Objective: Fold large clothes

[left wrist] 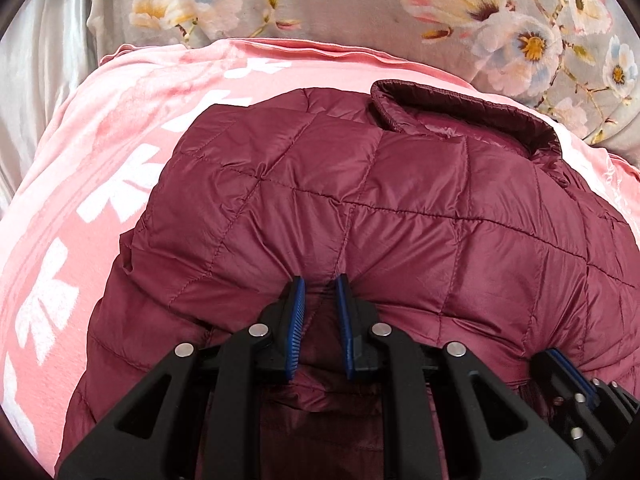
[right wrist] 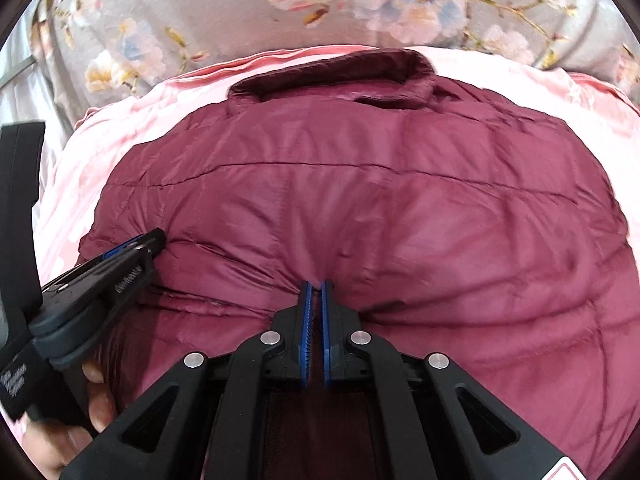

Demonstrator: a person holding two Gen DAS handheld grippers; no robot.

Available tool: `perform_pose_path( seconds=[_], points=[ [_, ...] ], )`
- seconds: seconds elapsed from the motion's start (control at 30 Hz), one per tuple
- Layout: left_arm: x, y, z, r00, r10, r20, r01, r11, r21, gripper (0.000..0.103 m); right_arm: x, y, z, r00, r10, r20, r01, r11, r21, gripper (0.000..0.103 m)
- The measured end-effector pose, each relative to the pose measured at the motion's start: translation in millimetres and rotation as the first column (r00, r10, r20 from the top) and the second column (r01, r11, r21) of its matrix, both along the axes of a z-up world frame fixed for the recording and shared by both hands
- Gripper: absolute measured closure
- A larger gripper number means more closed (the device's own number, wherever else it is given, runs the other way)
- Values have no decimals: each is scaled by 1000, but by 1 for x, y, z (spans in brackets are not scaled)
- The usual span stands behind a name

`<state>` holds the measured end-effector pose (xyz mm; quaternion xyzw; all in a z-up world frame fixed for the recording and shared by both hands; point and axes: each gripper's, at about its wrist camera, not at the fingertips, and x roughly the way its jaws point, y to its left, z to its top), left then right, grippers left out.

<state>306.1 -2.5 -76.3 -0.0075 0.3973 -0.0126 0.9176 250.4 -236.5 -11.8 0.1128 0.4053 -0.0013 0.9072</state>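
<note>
On top of the pink blanket (left wrist: 120, 128), the maroon quilted jacket (left wrist: 400, 200) is spread out, collar (left wrist: 460, 108) at the far end. Its near edge is pinched by the left gripper (left wrist: 320, 284) and, just beside it, by the right gripper (right wrist: 316, 286), both clamped on bunched fabric. Looks like a fold toward the collar is being started, so both corners probably need to be lifted evenly and carried over. No containers can be seen anywhere, only floral bedding (left wrist: 360, 8) beyond the collar.
</note>
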Motion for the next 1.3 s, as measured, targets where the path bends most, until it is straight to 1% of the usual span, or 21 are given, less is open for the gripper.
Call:
perform_pose_path(
  seconds=[0.07,0.17,0.2,0.23,0.3,0.37,0.43,0.57,0.7,0.8,0.83,0.87,0.93,1.03,1.1,1.13,1.17,1.2,1.23,1.27,1.3],
  points=[
    [0,3,1,1000,-6,-1,6,1000,-11,88,-9,-14,2,999,-34,-10,34,999,1,103],
    [-2,5,7,1000,-26,-5,26,1000,17,87,-22,-37,12,997,-80,18,80,997,-9,101],
    [-2,8,10,999,-32,-11,32,999,7,87,-23,-45,19,995,-92,35,93,996,-15,100],
    [0,11,14,999,-33,-19,32,999,-19,86,-21,-50,23,994,-96,45,97,995,-13,98],
    [9,17,24,999,-34,-43,29,994,-108,78,-12,-61,36,993,-97,72,95,995,34,93],
    [25,24,40,998,-31,-54,17,974,-228,75,-1,-70,44,992,-87,92,77,991,111,90],
    [41,26,55,999,-21,-44,6,949,-316,73,14,-78,49,990,-77,118,52,978,201,90],
    [68,19,70,1000,1,-23,-10,919,-393,71,44,-77,50,988,-63,141,26,969,245,88],
    [94,-4,61,998,-18,-59,-7,920,-392,71,83,-63,45,993,-20,114,-11,966,259,88],
    [109,-25,31,990,-31,-139,-20,936,-351,71,102,-51,35,998,15,66,-29,977,212,88],
    [111,-27,24,988,-26,-151,-27,941,-338,71,110,-45,27,999,30,30,-35,984,176,88],
    [111,-30,16,988,-22,-155,-29,948,-318,71,113,-42,20,999,46,8,-46,986,160,89],
    [108,-33,7,989,-29,-145,-14,958,-286,71,113,-41,13,998,65,7,-65,986,152,90],
    [105,-35,5,990,-52,-135,15,965,-262,71,112,-48,14,998,70,7,-70,978,195,90],
    [108,-24,10,985,-59,-160,-1,935,-355,70,111,-57,18,998,52,28,-57,970,237,89],
    [112,-14,13,982,-61,-176,-23,899,-436,70,110,-62,19,998,41,43,-51,965,257,85],
    [115,-6,15,979,-58,-193,-45,869,-493,66,110,-69,22,997,15,72,-36,955,296,76],
    [118,-2,16,978,-53,-204,-62,851,-522,59,110,-77,23,996,-14,92,-18,943,331,70],
    [122,4,18,976,-44,-215,-85,829,-553,57,111,-85,23,993,-49,108,6,930,368,57],
    [126,7,20,974,-36,-224,-101,815,-570,54,114,-93,23,990,-74,116,21,916,400,51],
    [129,7,20,972,-34,-231,-109,808,-578,53,117,-100,21,988,-95,120,34,901,432,50]
  ],
)
